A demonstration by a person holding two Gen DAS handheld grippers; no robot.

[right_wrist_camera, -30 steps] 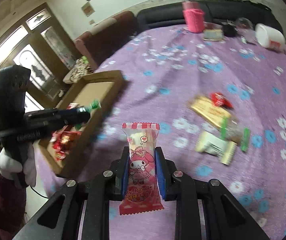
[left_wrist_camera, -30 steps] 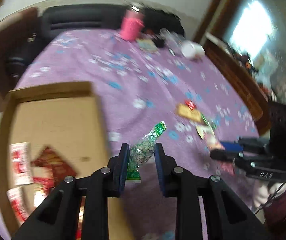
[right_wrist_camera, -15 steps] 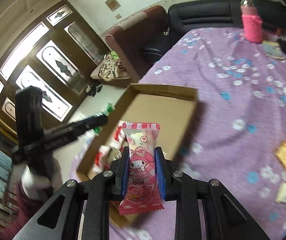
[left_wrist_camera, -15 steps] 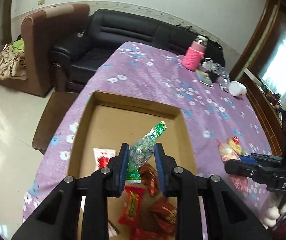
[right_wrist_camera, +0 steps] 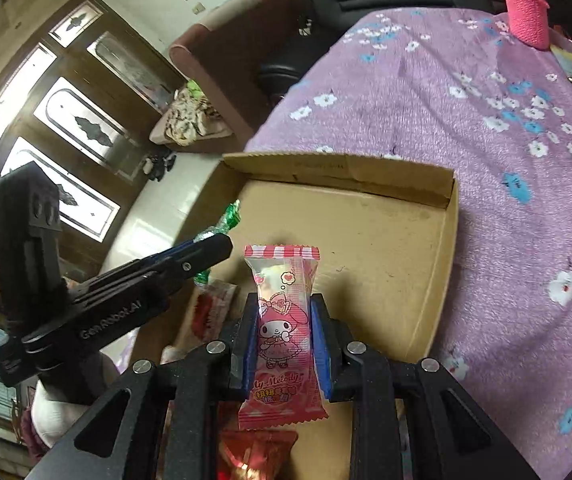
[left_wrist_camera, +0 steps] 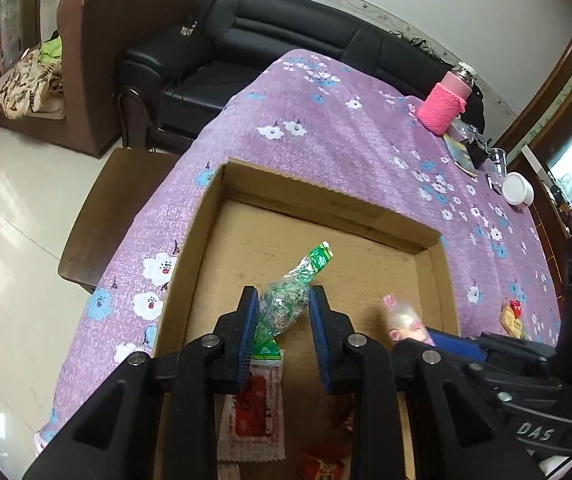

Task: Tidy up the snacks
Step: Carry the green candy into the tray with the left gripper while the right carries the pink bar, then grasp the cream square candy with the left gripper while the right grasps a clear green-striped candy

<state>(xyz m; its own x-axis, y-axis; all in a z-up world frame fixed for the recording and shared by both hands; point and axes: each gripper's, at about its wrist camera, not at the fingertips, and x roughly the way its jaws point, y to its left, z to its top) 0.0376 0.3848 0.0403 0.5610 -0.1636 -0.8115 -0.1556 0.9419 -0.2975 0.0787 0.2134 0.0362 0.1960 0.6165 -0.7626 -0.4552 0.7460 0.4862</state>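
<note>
Here, right tongs [right_wrist_camera: 282, 344] clamp a "My Melody" candy [right_wrist_camera: 282, 320]; left tongs [left_wrist_camera: 282, 328] clamp a green packet [left_wrist_camera: 290, 300].

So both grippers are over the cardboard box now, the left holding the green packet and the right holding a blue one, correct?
Not quite: the right gripper holds a pink My Melody packet, not blue, as the right wrist view shows. The left gripper does hold the green packet over the cardboard box.

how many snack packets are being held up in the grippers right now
2: a green packet in the left gripper and a pink My Melody packet in the right gripper, both above the cardboard box.
</note>
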